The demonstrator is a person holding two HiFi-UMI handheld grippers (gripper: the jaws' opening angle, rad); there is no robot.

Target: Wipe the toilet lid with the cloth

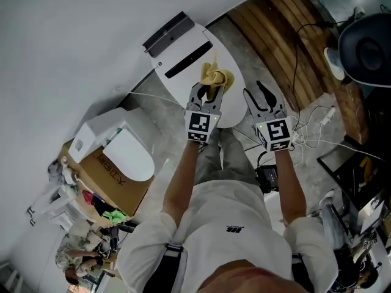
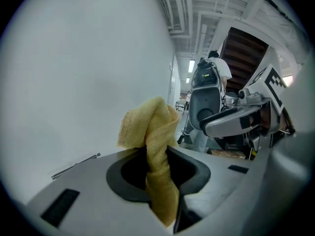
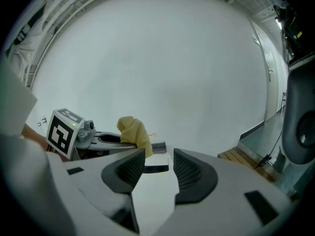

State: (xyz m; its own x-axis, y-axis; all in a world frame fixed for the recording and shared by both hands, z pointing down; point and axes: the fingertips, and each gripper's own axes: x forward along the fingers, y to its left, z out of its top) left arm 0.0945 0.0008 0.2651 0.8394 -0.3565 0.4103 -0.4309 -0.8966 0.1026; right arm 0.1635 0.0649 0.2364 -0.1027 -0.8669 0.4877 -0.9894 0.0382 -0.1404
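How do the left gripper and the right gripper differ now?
The left gripper is shut on the yellow cloth; the right gripper has its fingers apart, holding nothing. The left gripper is over the toilet lid, the right gripper beside its edge. Both point toward the lid.

I think I am in a workshop or test room, not a home bathroom. At top middle a toilet [image 1: 177, 87] stands on bare grey floor [image 1: 156, 118]. At left, another toilet [image 1: 125, 148] sits on a cardboard box [image 1: 116, 179]. Loose cables [image 1: 311, 130] lie at right.

crumpled yellow cloth [image 1: 215, 77], closed white toilet lid [image 1: 183, 89]
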